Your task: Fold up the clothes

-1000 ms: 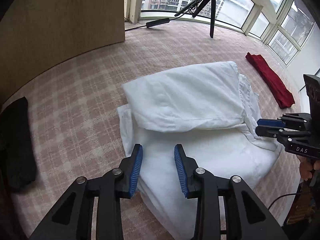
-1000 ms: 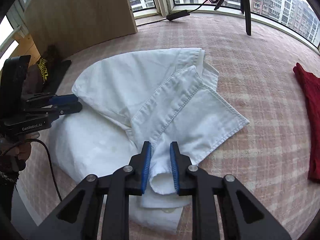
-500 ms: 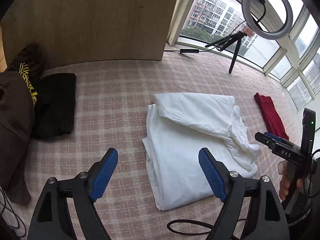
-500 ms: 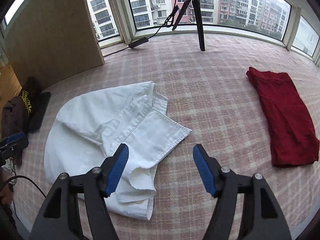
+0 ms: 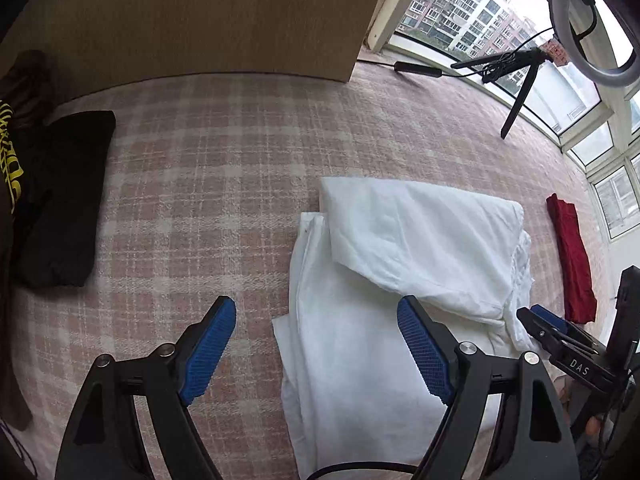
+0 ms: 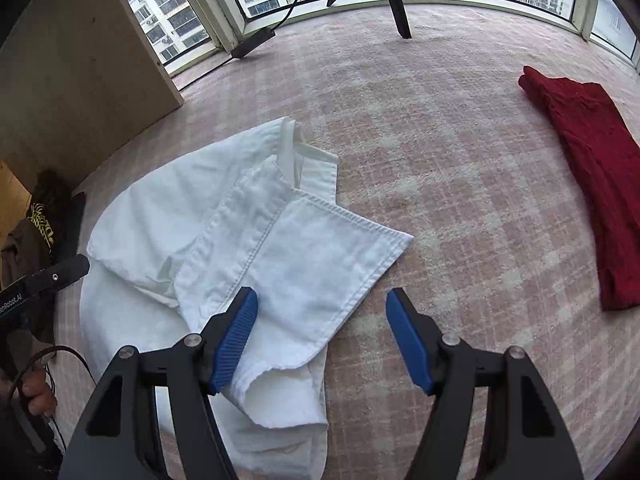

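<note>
Lying rumpled — soft white shirt [image 6: 224,240]

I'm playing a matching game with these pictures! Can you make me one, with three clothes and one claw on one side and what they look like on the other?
Things:
1. shirt
2. folded cloth by the windows
3. folded garment near the wooden panel
4. right claw

Looks:
A. black, lying flat
B. wide open, holding nothing
C. white, partly folded, one sleeve sticking out
D. red, long and narrow

Pairs: 1-C, 2-D, 3-A, 4-B
</note>
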The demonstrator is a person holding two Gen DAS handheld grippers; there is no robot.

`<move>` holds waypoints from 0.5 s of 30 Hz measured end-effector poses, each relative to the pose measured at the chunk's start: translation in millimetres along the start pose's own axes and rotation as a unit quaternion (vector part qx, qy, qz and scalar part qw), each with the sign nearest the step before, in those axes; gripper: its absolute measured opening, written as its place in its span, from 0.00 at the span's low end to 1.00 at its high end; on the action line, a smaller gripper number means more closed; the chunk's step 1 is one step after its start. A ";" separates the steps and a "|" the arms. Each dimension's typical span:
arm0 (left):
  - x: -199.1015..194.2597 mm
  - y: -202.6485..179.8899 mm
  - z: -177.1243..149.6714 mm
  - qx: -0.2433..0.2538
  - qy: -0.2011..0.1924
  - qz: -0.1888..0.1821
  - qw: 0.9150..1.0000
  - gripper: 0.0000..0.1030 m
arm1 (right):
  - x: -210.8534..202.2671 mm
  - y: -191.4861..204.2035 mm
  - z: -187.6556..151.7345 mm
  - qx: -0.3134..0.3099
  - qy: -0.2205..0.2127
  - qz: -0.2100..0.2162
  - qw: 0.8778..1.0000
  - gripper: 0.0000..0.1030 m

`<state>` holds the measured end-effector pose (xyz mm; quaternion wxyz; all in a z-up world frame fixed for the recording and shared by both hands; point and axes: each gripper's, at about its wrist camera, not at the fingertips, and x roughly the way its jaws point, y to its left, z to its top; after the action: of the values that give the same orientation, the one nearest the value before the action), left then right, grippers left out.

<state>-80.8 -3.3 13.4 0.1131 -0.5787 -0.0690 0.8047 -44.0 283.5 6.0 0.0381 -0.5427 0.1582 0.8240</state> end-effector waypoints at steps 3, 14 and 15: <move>8.7 -4.9 -4.9 0.011 0.005 0.015 1.000 0.83 | 4.6 7.3 -5.1 -0.025 0.001 -0.010 1.000 0.66; 8.4 -41.0 -22.1 0.084 -0.016 -0.019 0.996 0.36 | 3.4 27.7 -9.8 -0.096 -0.001 0.009 0.995 0.41; 7.1 -43.9 -23.5 0.090 -0.018 -0.027 0.995 0.28 | 2.8 29.0 -10.7 -0.099 -0.004 0.008 0.995 0.38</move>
<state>-56.2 40.5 10.0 0.1850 -0.5494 -0.0144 0.8147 -42.5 252.5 5.9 -0.0217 -0.5394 0.0798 0.8380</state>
